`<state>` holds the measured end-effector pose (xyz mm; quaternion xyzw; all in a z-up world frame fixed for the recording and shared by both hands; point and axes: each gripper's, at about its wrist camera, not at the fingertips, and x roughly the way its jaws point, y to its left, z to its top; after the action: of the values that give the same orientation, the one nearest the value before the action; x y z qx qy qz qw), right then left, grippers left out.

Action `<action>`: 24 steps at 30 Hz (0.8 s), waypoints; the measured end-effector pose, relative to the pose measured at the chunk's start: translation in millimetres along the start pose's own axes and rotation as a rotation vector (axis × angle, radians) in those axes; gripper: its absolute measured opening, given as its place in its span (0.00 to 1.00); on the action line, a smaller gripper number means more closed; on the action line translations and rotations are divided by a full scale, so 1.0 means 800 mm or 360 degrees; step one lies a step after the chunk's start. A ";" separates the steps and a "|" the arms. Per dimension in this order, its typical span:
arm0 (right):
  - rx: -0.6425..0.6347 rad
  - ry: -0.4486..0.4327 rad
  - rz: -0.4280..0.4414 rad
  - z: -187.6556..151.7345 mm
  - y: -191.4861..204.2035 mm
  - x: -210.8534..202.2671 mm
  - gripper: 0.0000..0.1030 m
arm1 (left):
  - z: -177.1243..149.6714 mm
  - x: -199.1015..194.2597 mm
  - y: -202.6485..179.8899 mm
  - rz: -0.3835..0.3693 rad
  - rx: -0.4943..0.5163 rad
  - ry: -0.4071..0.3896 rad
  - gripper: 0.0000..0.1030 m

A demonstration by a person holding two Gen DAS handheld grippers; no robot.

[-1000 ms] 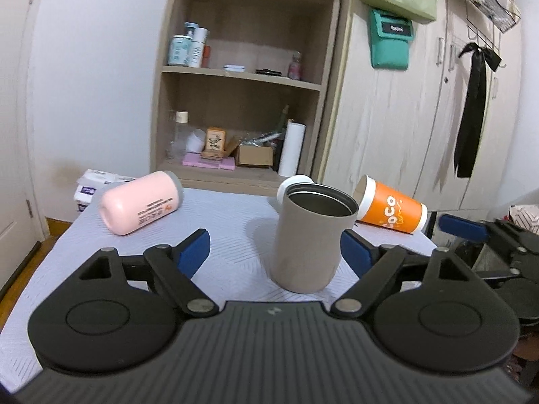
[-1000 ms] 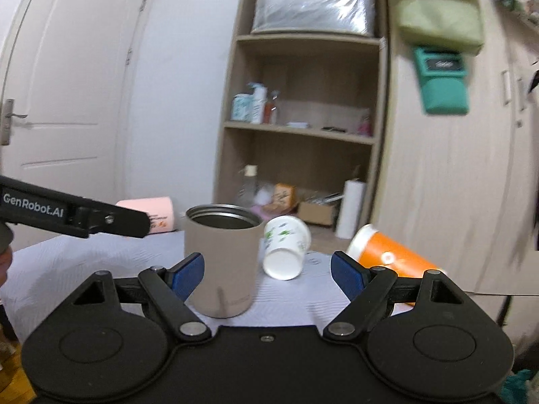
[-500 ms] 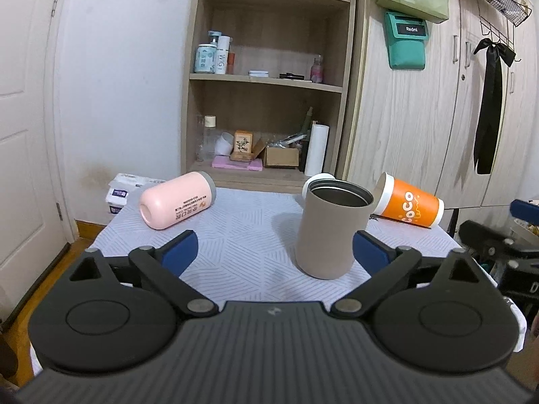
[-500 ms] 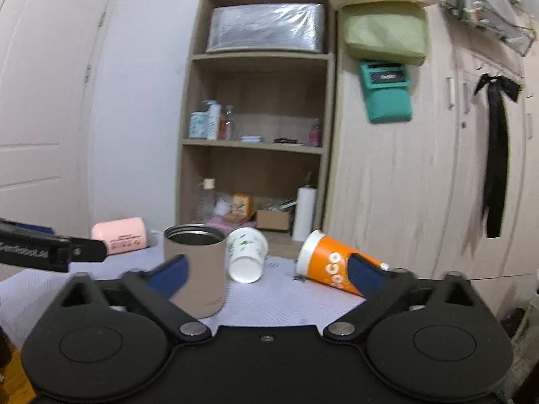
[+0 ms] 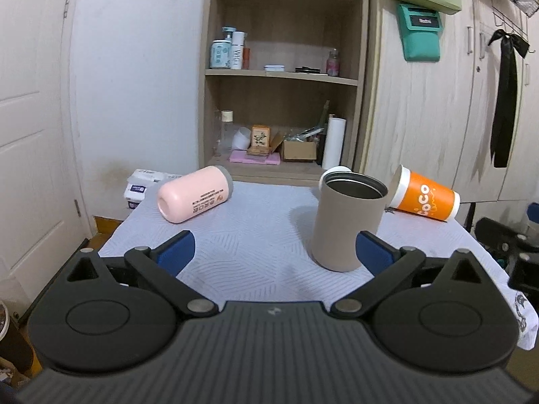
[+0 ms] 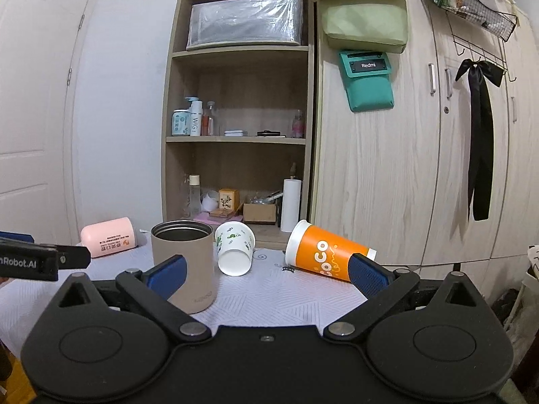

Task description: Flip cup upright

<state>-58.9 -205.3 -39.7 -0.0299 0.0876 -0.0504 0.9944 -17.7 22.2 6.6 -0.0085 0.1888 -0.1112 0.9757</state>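
A taupe metal cup stands upright, mouth up, on the table; it also shows in the right wrist view. A pink cup lies on its side at the back left. An orange paper cup and a white leaf-print paper cup lie on their sides behind it. My left gripper is open and empty, in front of the taupe cup. My right gripper is open and empty, drawn back from the cups.
The table has a pale patterned cloth. A wooden shelf and wardrobe doors stand behind it. A white pack lies at the table's back left corner. The left gripper's finger shows at the left of the right wrist view.
Both grippers have pulled back and away from the taupe cup, which now stands free and looks smaller. The cups have not moved.
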 end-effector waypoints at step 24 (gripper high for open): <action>-0.0027 -0.0008 -0.0028 -0.004 0.010 -0.002 1.00 | -0.004 0.000 -0.009 0.0016 0.0088 0.0089 1.00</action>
<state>-60.1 -197.8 -42.9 -0.0393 0.0853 -0.0584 0.9939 -20.3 14.9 4.4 0.0225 0.2129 -0.1116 0.9704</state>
